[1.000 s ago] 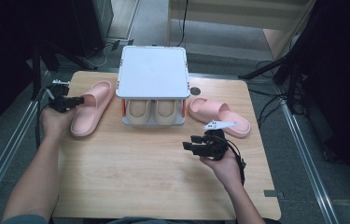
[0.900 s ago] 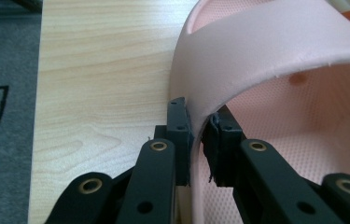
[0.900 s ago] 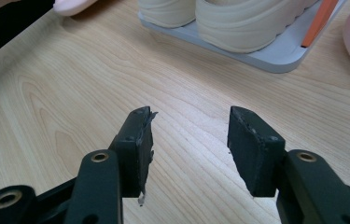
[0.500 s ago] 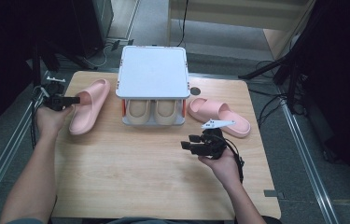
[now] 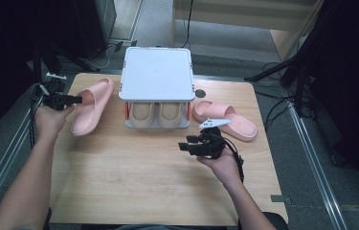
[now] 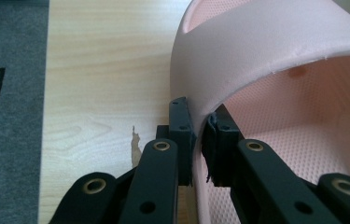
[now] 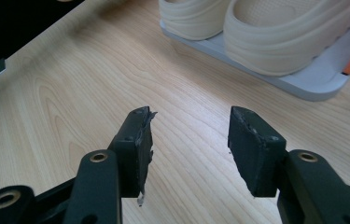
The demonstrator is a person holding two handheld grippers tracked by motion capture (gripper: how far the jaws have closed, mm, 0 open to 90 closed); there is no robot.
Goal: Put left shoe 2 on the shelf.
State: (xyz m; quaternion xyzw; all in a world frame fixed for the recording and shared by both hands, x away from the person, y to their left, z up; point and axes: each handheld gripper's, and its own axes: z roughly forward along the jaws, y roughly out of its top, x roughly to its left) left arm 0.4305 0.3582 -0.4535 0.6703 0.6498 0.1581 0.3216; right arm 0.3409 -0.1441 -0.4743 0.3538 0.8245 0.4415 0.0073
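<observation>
A pink slipper (image 5: 91, 104) lies on the left of the wooden table, and my left gripper (image 5: 73, 100) is shut on the side of its strap (image 6: 256, 51). In the left gripper view the jaws pinch the strap's edge, one pad (image 6: 180, 135) outside it. A second pink slipper (image 5: 225, 118) lies at the right of the small white rack (image 5: 157, 73). On the rack's lower shelf sits a beige pair of slippers (image 5: 157, 112), also in the right gripper view as beige slippers (image 7: 256, 32). My right gripper (image 5: 185, 146) hovers open over bare wood in front of the rack, its jaws (image 7: 189, 140) holding nothing.
The table (image 5: 134, 191) has free wood along its front half. Dark stands and cables crowd the floor at the right (image 5: 306, 76) and back left. A metal rail (image 5: 5, 158) runs along the left side.
My left gripper has drawn the held pink slipper slightly left and toward the table's edge. The right gripper has stayed nearly still.
</observation>
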